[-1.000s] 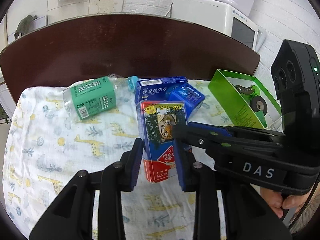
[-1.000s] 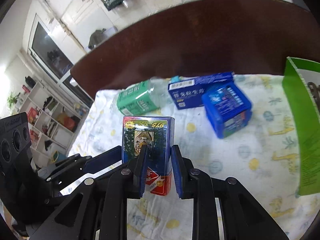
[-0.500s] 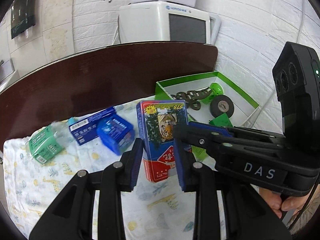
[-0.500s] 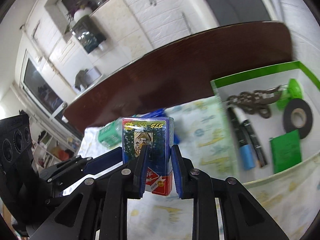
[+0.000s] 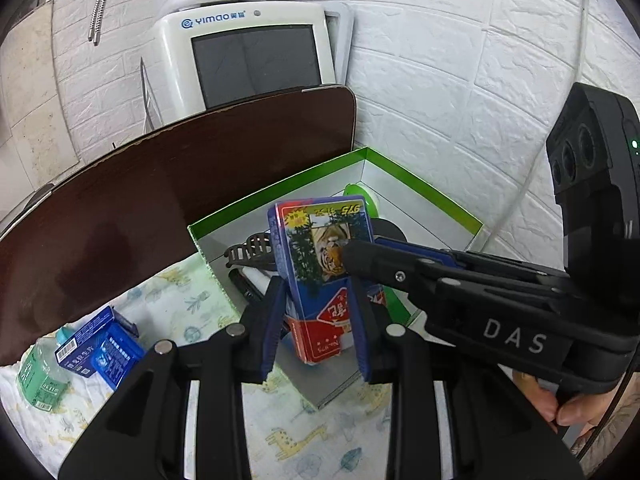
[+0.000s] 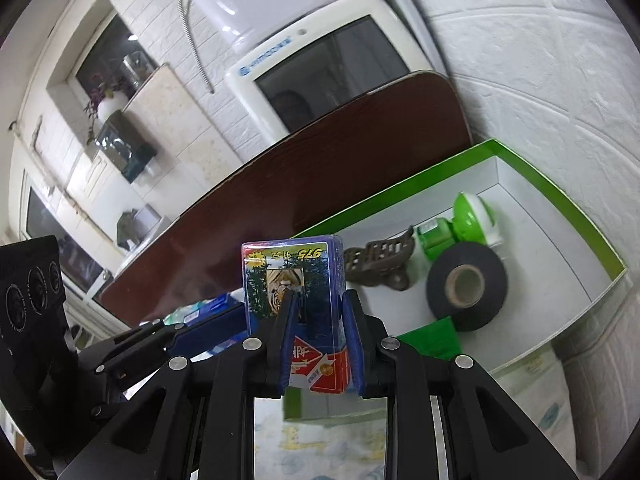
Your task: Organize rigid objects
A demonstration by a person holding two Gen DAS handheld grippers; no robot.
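A blue and red card box with a tiger picture (image 5: 324, 276) is held upright over the green-rimmed white box (image 5: 420, 184). My right gripper (image 6: 320, 344) is shut on the card box (image 6: 296, 280). My left gripper (image 5: 316, 320) stands around the same box; its jaws look slightly wider than the box, with a gap on the left side. Inside the green box (image 6: 560, 200) lie a black tape roll (image 6: 466, 286), a green and white ball-shaped item (image 6: 472, 216), a dark hair clip (image 6: 380, 260) and a green card (image 6: 432, 338).
On the giraffe-print cloth (image 5: 320, 440) at the left lie two blue boxes (image 5: 100, 348) and a green-labelled bottle (image 5: 40, 380). A dark wooden table top (image 5: 160, 200) lies behind. A white brick wall (image 5: 460, 80) stands close on the right, with a white appliance (image 5: 256, 52) behind the table.
Both grippers have carried the card box to the right, from above the cloth to above the green box. The left gripper's jaws appear to have widened a little.
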